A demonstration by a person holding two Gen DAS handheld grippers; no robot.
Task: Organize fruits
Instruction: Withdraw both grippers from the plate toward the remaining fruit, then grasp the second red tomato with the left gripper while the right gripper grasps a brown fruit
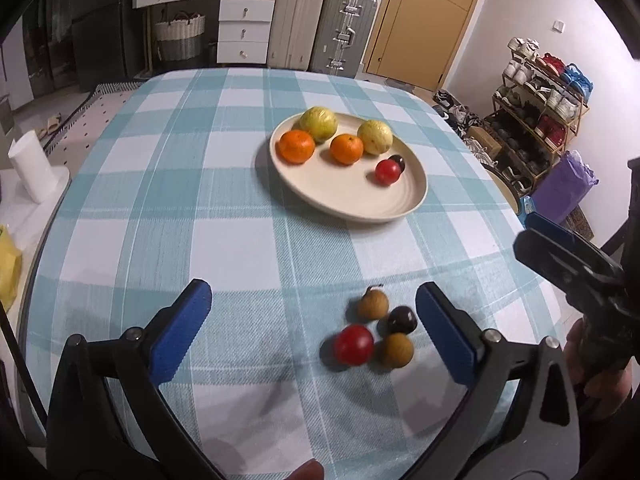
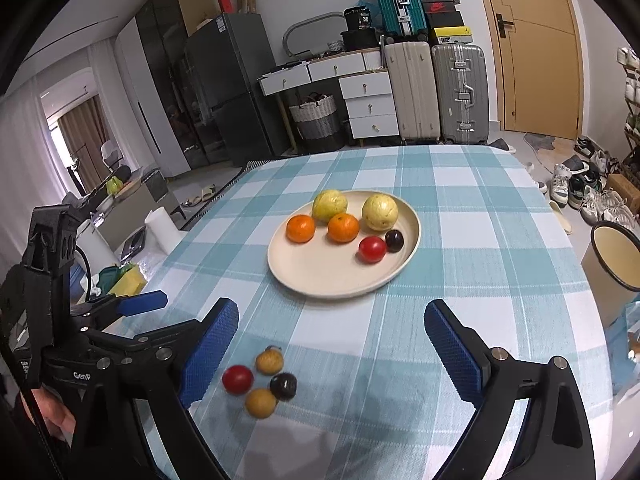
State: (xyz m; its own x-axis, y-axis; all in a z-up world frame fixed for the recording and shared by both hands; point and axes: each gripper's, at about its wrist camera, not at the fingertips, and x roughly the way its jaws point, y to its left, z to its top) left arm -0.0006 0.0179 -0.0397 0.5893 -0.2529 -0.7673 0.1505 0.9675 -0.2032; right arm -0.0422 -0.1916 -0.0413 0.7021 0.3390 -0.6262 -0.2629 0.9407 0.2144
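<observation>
A cream plate [image 1: 352, 200] [image 2: 320, 276] on the checked tablecloth holds two yellow-green guavas, two oranges, a red tomato [image 1: 387, 172] and a dark plum. Nearer me on the cloth lie a red tomato [image 1: 354, 345] [image 2: 237, 379], a dark plum [image 1: 402, 320] [image 2: 283, 386] and two brown longans [image 1: 373, 303] [image 2: 261, 402]. My left gripper [image 1: 312, 332] is open and empty, the loose fruits just inside its right finger. My right gripper [image 2: 332, 348] is open and empty, the loose fruits near its left finger.
A cream bin [image 2: 612, 260] stands at the table's right edge. A white roll [image 1: 32, 168] stands left of the table. Suitcases [image 2: 440, 92], drawers and a shoe rack [image 1: 536, 120] lie beyond the table.
</observation>
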